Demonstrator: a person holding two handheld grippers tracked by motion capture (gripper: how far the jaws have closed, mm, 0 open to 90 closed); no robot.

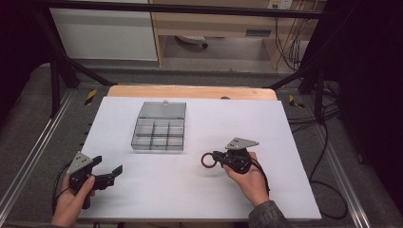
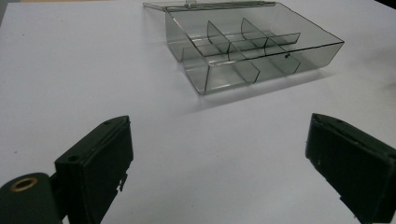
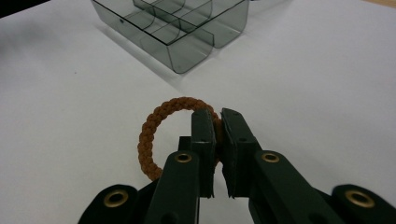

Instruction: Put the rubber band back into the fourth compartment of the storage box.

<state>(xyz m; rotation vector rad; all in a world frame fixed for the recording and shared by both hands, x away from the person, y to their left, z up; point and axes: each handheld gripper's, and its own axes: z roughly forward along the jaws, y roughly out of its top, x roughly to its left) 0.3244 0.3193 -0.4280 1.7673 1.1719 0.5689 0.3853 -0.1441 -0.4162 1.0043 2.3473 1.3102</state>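
Note:
A brown braided ring (image 3: pixel 154 126) hangs from my right gripper (image 3: pixel 217 119), whose jaws are shut on its right side. In the high view that ring (image 1: pixel 207 160) sits left of the right gripper (image 1: pixel 219 157), just above the white table right of the middle. A clear grey box with divided compartments (image 1: pixel 158 134) lies open on the table beyond it; the compartments look empty. My left gripper (image 1: pixel 108 169) rests near the table's front left corner, open, with nothing between its jaws. From the left gripper view the box (image 2: pixel 243 51) lies ahead and to the right.
The box lid (image 1: pixel 162 109) lies flat behind the box. A white sheet (image 1: pixel 190 190) covers the table; a wooden edge (image 1: pixel 190 91) shows at the back. Black frame bars and cables stand around the table.

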